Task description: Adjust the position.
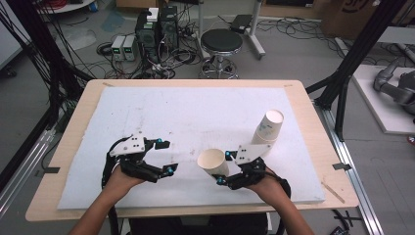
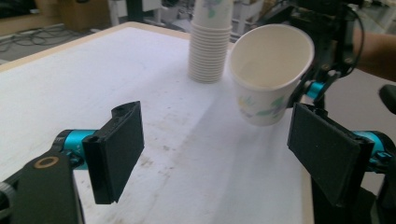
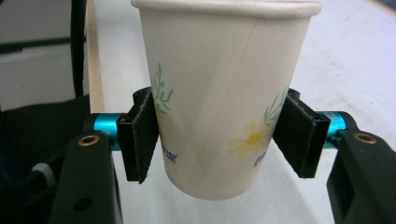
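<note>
A white paper cup (image 1: 213, 162) printed with flowers is tilted and held just above the white mat, with my right gripper (image 1: 224, 168) shut on it. In the right gripper view both pads (image 3: 140, 140) press on the cup's (image 3: 219, 93) sides below its rim. My left gripper (image 1: 166, 156) stands open to the cup's left, with nothing between its fingers. The left gripper view has the wide-apart pads (image 2: 119, 149) low in front, the held cup (image 2: 271, 79) beyond them, and the right gripper (image 2: 327, 70) behind it. A leaning stack of cups (image 1: 268, 128) stands at the right.
The white mat (image 1: 186, 112) covers most of the wooden table (image 1: 313, 122). Beyond the far edge are a black stool (image 1: 221, 41), computer boxes (image 1: 156, 27) and floor cables. Black frame posts (image 1: 350, 58) flank the table. The cup stack (image 2: 210, 42) stands close behind the held cup.
</note>
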`<state>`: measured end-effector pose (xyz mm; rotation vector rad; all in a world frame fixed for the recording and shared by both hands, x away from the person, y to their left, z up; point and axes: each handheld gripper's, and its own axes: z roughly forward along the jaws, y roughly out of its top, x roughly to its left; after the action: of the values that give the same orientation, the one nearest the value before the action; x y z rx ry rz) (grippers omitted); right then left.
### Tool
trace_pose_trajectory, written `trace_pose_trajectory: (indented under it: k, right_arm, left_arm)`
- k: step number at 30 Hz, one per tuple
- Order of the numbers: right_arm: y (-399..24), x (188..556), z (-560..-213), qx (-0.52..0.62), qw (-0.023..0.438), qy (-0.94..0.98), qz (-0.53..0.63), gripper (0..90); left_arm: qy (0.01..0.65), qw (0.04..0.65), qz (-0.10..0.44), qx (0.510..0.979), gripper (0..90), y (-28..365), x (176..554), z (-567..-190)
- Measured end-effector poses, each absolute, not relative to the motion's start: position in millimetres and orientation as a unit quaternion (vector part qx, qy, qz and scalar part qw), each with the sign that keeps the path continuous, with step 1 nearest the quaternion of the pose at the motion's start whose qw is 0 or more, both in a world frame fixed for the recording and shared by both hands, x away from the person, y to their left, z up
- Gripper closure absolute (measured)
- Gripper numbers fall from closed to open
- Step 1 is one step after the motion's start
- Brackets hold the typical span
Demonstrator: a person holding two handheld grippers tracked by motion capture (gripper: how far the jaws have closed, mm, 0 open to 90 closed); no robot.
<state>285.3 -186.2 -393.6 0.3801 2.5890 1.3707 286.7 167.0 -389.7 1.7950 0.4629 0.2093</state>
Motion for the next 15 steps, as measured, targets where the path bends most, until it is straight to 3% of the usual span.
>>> trace_pose_trajectory:
  k: [15]
  right_arm:
    - [-224, 280, -412, 0.199, 0.145, 0.804, 0.541, 35.1]
  left_arm:
    - [0.267, 0.616, 0.131, 0.730, 18.6, 198, 281, -423]
